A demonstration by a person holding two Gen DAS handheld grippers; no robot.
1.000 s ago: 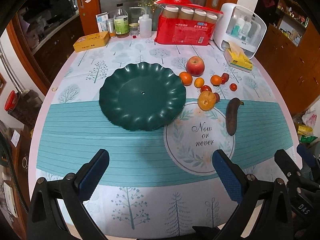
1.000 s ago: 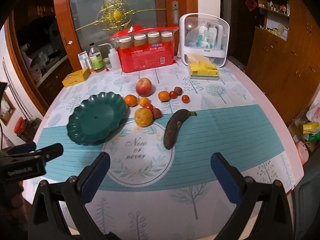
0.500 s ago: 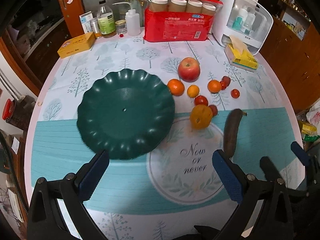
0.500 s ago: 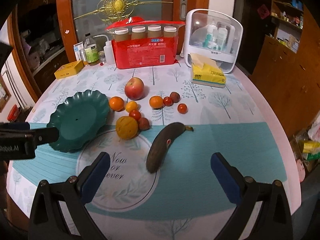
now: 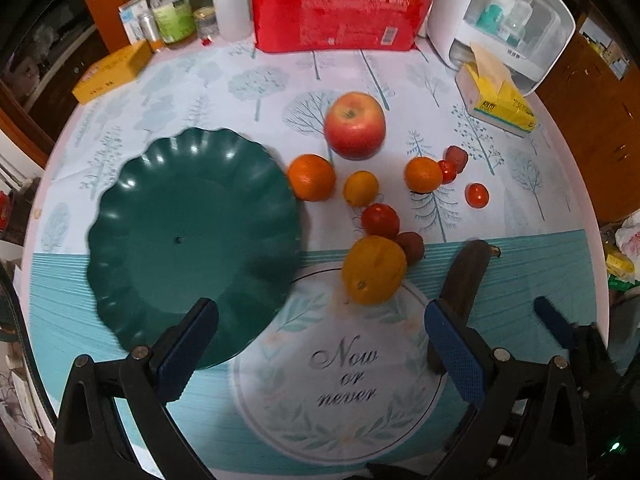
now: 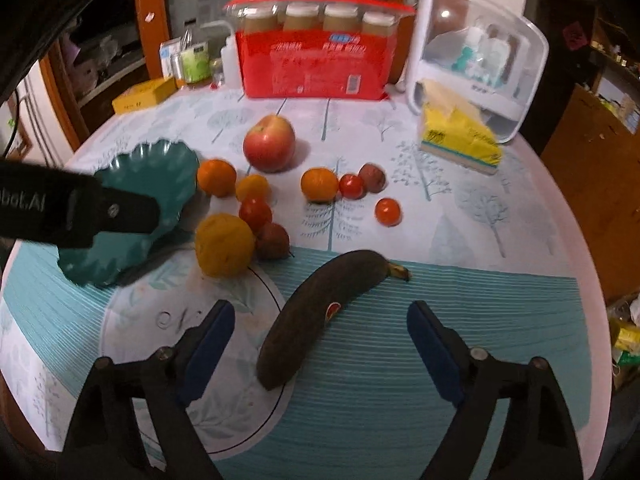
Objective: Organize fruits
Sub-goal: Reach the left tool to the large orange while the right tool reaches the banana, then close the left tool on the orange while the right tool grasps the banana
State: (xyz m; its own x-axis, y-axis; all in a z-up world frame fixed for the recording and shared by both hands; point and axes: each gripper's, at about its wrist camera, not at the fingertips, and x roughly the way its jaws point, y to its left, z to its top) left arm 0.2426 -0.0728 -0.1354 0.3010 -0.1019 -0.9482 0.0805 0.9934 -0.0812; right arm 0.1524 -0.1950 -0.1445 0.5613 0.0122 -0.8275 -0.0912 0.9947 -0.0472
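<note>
— What does each camera give you?
— My left view shows the whole green plate (image 5: 192,240); my right shows the banana's (image 6: 320,312) sticker.
— Your jaws?
— My right gripper (image 6: 320,340) has just been closing, banana between, untouched. My left gripper (image 5: 320,340) gapes, empty.
— Fruit?
— One apple (image 5: 354,125), one banana.

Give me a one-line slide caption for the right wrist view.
Open right gripper closing around a dark banana, other fruit beside the green plate.

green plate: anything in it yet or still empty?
Empty. The green plate shows only its bare ribbed surface and centre hole in the left wrist view; the apple, oranges and dark banana all lie on the tablecloth beside it.
</note>
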